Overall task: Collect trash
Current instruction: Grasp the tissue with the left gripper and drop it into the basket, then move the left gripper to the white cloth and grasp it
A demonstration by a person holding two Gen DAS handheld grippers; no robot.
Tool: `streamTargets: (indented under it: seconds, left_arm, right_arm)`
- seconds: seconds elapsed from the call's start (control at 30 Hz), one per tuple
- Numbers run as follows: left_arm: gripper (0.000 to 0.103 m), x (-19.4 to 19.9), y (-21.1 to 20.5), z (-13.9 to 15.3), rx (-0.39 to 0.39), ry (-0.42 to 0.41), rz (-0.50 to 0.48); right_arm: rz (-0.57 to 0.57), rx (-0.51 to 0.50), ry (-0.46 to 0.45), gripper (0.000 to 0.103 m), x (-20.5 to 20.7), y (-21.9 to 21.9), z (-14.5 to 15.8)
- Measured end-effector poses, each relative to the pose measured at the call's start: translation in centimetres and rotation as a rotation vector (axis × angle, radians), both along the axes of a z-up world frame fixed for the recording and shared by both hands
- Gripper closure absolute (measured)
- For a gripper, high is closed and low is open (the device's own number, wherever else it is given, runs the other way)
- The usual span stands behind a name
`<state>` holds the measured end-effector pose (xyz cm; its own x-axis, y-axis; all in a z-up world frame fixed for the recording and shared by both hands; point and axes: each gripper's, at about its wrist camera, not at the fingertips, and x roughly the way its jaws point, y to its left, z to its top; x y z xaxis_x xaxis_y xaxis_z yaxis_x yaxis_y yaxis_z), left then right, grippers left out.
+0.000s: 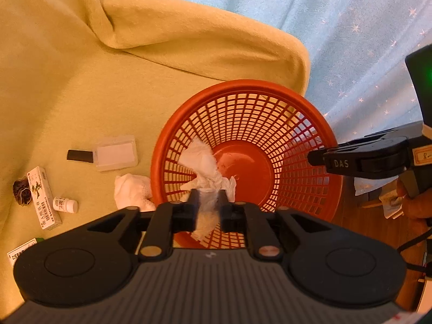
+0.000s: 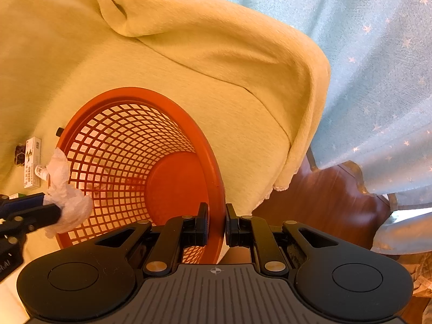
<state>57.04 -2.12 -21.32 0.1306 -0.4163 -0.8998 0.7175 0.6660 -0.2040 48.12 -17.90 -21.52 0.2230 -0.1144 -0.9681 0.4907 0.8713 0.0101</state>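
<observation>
Left wrist: left gripper (image 1: 208, 193) pinching crumpled tissue (image 1: 201, 162), right gripper (image 2: 216, 217) clamping basket rim (image 2: 216, 189)

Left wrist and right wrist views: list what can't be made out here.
- Print on the long white box: too small, left wrist view.
- Dark crumpled item beside it: too small to identify.
- Box at the left edge: cut off by the frame and the left gripper.
- Second tissue wad: partly behind the basket rim.

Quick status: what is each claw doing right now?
Left claw: shut on a crumpled white tissue, held at the mouth of the orange basket.
Right claw: shut on the orange basket's rim.
</observation>
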Motion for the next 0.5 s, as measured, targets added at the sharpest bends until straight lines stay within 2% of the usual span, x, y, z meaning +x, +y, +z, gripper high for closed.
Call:
streamTargets:
  seconds: [0.27, 0.5]
  left_arm:
    - [0.079, -0.1, 0.3, 0.2, 0.002, -0.027, 0.009]
    - [0.078, 0.7, 3.6, 0.3, 0.023, -0.085, 0.059]
  right_arm:
    - [-0.01, 0.002, 0.007, 0.095, -0.2, -0.3, -0.3]
    - [-0.085, -0.006, -0.016, 0.096, -1.2, -2.1, -0.6]
